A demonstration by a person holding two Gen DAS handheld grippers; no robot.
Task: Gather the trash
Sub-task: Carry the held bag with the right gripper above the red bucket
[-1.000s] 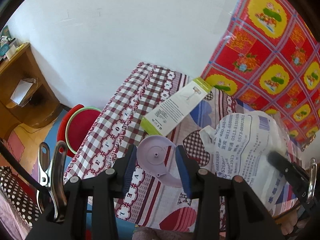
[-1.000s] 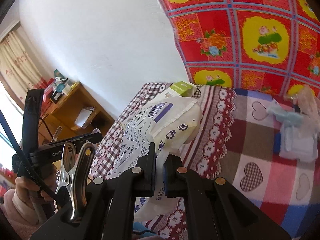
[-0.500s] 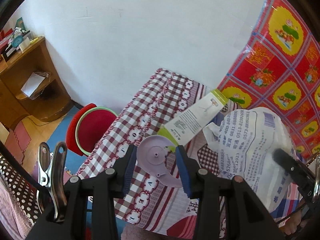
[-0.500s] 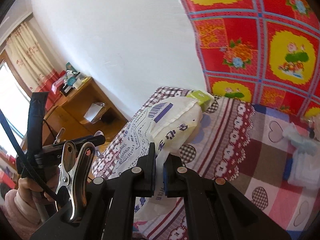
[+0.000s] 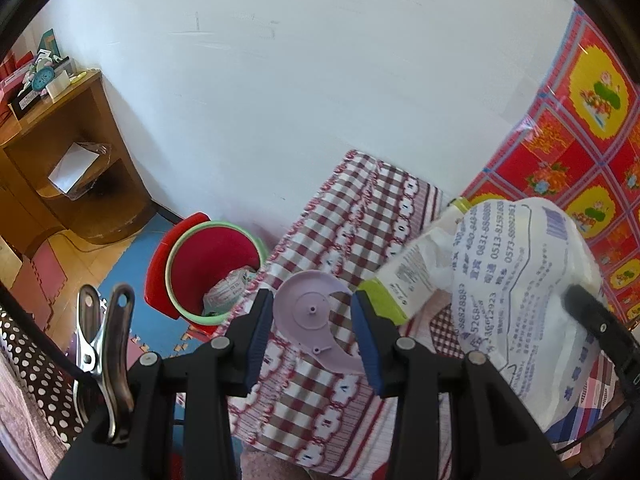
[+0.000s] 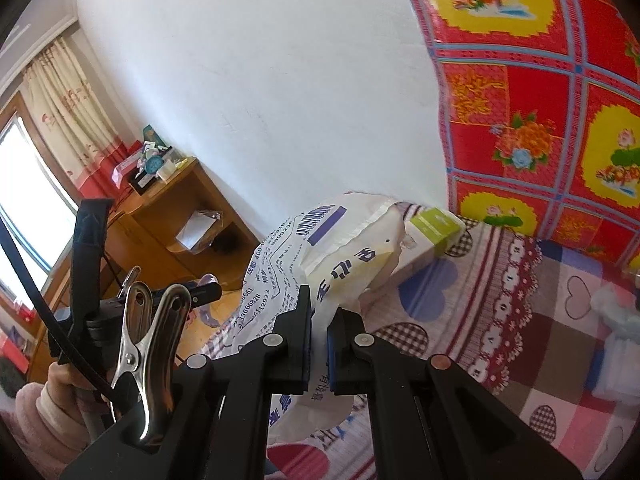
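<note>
My left gripper (image 5: 313, 320) is shut on a lilac plastic disc (image 5: 304, 304), held over the edge of the bed. Below and to its left stands a red bin (image 5: 212, 256) with a green rim and crumpled paper inside. My right gripper (image 6: 319, 316) is shut on a white printed plastic bag (image 6: 296, 256), which hangs above the bed; in the left wrist view the same bag (image 5: 520, 280) shows at the right. Behind the bag lies a green and white box (image 6: 434, 224). The left gripper (image 6: 200, 292) also shows in the right wrist view, held by a hand in a pink sleeve (image 6: 48, 396).
The bed carries a red checked cover (image 5: 360, 216) with a red flowered cloth (image 5: 580, 140) on the wall behind. A wooden shelf unit (image 5: 60, 152) stands in the left corner. White and blue items (image 6: 620, 332) lie on the bed at the far right. Foam mats cover the floor.
Both grippers have moved left with their loads. The red bin has come fully into the left wrist view, and the box has slid behind the bag. Neither grip has changed.
</note>
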